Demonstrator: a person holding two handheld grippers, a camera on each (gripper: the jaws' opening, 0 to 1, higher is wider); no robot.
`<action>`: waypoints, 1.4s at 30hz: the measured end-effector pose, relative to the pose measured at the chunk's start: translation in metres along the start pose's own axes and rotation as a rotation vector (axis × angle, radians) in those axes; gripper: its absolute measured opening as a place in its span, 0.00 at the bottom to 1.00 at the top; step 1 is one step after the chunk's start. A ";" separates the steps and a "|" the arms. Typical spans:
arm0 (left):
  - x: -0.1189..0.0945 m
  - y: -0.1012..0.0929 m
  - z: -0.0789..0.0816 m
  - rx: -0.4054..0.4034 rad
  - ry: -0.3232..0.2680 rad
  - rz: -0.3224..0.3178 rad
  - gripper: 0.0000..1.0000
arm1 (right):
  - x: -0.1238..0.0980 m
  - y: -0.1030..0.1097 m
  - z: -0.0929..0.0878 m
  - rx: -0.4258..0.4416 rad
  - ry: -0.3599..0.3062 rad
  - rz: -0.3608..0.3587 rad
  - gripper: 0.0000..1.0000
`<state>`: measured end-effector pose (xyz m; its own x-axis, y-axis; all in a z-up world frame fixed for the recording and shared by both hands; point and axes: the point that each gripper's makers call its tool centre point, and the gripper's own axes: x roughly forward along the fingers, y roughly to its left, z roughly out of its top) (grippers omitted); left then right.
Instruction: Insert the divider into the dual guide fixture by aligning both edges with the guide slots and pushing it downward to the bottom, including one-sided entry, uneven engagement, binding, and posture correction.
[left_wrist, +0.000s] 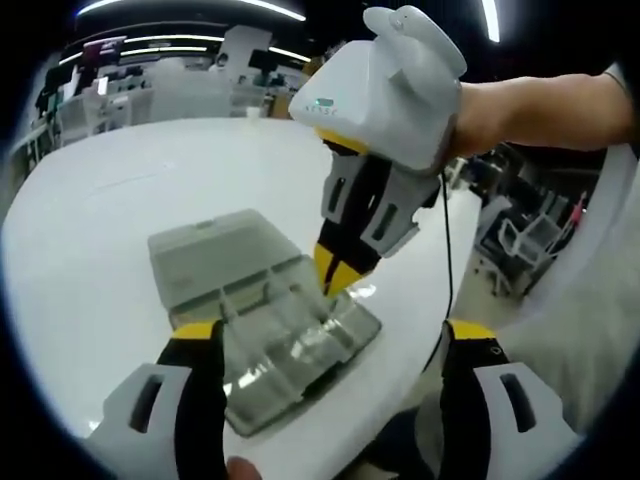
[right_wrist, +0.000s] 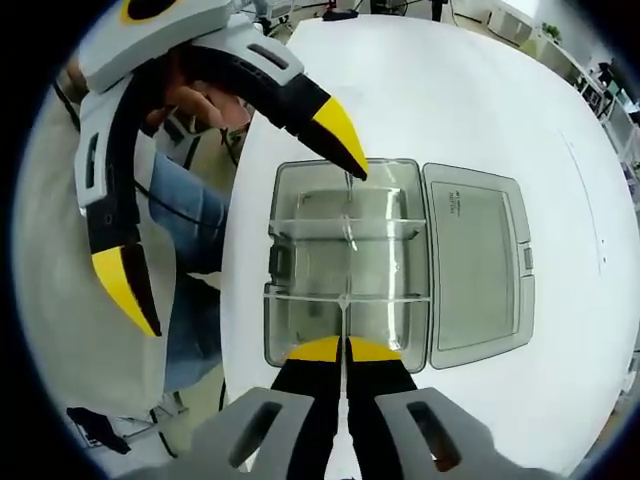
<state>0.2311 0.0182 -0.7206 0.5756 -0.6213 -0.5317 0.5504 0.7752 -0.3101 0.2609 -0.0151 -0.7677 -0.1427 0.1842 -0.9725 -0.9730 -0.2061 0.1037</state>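
I see the white counter (right_wrist: 520, 110) carrying the clear compartment box (right_wrist: 345, 265), my landmark here, with its lid (right_wrist: 475, 265) lying open flat beside it. In the left gripper view the box (left_wrist: 265, 320) sits between my left tongs (left_wrist: 330, 345), whose jaws stand wide apart and hold nothing; the box's near corner is cut off behind the left jaw. The right tongs (left_wrist: 335, 275) come down onto the box from above, tips pressed together. In the right gripper view my right tongs (right_wrist: 345, 350) are closed on a thin clear divider (right_wrist: 347, 300) standing on edge inside the box, running along its middle. The divider is transparent and seen edge-on, so I cannot tell how deep it sits or whether both ends are in their slots. The left tongs (right_wrist: 245, 215) hang open over the box's far edge.
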 end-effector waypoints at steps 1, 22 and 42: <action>0.000 0.000 0.000 0.001 0.001 0.000 0.87 | 0.001 0.000 0.000 0.001 -0.001 0.001 0.00; 0.002 0.002 -0.001 -0.010 0.001 0.001 0.87 | 0.008 -0.001 -0.002 0.005 -0.003 0.014 0.00; 0.003 0.001 -0.001 -0.010 0.004 -0.002 0.87 | 0.014 -0.001 -0.004 0.021 -0.003 0.019 0.00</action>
<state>0.2327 0.0178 -0.7234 0.5724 -0.6222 -0.5341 0.5453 0.7753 -0.3188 0.2608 -0.0158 -0.7818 -0.1620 0.1835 -0.9696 -0.9737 -0.1893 0.1268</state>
